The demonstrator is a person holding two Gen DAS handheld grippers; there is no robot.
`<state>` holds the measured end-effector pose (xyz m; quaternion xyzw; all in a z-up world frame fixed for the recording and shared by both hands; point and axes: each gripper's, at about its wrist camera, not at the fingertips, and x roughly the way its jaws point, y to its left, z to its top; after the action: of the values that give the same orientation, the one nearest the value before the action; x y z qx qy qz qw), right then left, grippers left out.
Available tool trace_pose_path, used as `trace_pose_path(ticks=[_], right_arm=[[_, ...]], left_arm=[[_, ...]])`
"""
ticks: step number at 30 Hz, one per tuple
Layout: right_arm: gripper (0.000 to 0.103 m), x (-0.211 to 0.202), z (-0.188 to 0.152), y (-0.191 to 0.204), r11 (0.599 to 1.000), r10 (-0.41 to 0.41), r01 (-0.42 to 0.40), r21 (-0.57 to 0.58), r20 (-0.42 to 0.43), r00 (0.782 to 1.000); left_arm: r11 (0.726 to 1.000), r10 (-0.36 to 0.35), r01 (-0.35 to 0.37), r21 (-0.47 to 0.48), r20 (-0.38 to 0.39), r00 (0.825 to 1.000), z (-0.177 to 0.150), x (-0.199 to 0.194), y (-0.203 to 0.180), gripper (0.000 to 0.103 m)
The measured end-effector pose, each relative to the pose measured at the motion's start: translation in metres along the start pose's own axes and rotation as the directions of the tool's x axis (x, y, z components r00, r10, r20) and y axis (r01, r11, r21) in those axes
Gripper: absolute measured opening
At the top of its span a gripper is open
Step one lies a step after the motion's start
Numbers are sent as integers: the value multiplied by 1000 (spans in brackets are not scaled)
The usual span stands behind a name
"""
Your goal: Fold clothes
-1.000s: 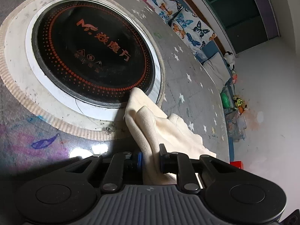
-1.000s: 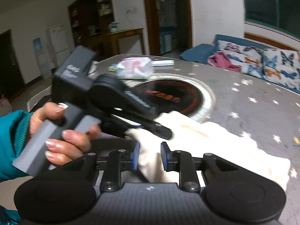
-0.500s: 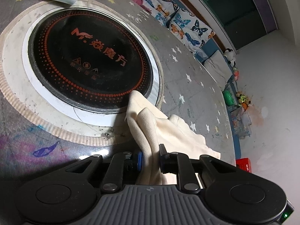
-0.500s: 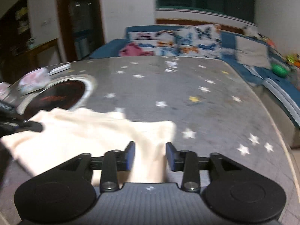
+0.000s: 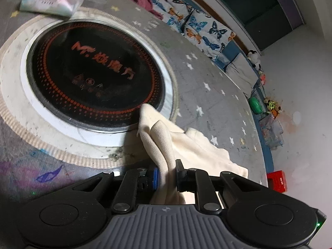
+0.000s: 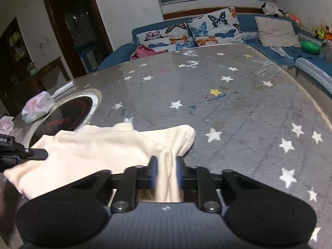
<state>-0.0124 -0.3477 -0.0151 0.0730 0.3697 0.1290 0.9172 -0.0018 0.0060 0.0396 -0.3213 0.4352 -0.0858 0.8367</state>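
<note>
We have the cream cloth (image 6: pixel 93 149) lying crumpled on the starry worktop (image 6: pixel 238 103), one end lapping the rim of the round black hob (image 5: pixel 93 76). Our left gripper (image 5: pixel 166 173) is clenched on a bunched fold at the hob end. Our right gripper (image 6: pixel 167 171) has just been closing its jaws, and now pinches a thin gather of the cloth's other end.

The risk, as we judge it, lies in that right grasp: only a narrow pleat sits between the jaws, so a lift could let it slide out, or carry one layer and leave the rest behind. Both holds are on bunched fabric, not clean corners, so the fold may come out crooked. Pulling apart too hard could also tear one end free.
</note>
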Motion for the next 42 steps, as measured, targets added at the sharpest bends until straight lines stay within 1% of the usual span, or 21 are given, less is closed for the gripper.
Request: trace_pose_path(ticks=[6, 10, 14, 20, 26, 33, 38, 42], right_arm=[[11, -21, 6, 5, 1000, -8, 9, -18, 63, 998], [11, -38, 13, 3, 998, -43, 47, -36, 109, 993], [11, -55, 22, -11, 993, -105, 112, -37, 148, 983], [11, -79, 34, -48, 976, -213, 218, -4, 192, 958], [11, -87, 39, -85, 951, -307, 310, 17, 185, 933], [11, -87, 38, -114, 927, -374, 373, 39, 168, 912], [11, -82, 32, -127, 918, -395, 392, 51, 147, 907], [11, -76, 28, -137, 915, -404, 400, 62, 125, 906]], left_arm=[[995, -23, 21, 93, 22, 1000, 5, -5, -30, 14], [988, -46, 44, 145, 9, 999, 2, 4, -57, 14], [978, -69, 71, 197, -16, 998, -3, 18, -87, 14], [960, -98, 109, 259, -57, 994, -14, 46, -131, 14], [941, -106, 132, 311, -101, 989, -27, 77, -169, 14], [919, -89, 136, 370, -141, 986, -46, 103, -197, 14], [904, -64, 122, 410, -153, 986, -56, 113, -207, 14], [898, -40, 105, 428, -158, 987, -61, 116, -207, 14]])
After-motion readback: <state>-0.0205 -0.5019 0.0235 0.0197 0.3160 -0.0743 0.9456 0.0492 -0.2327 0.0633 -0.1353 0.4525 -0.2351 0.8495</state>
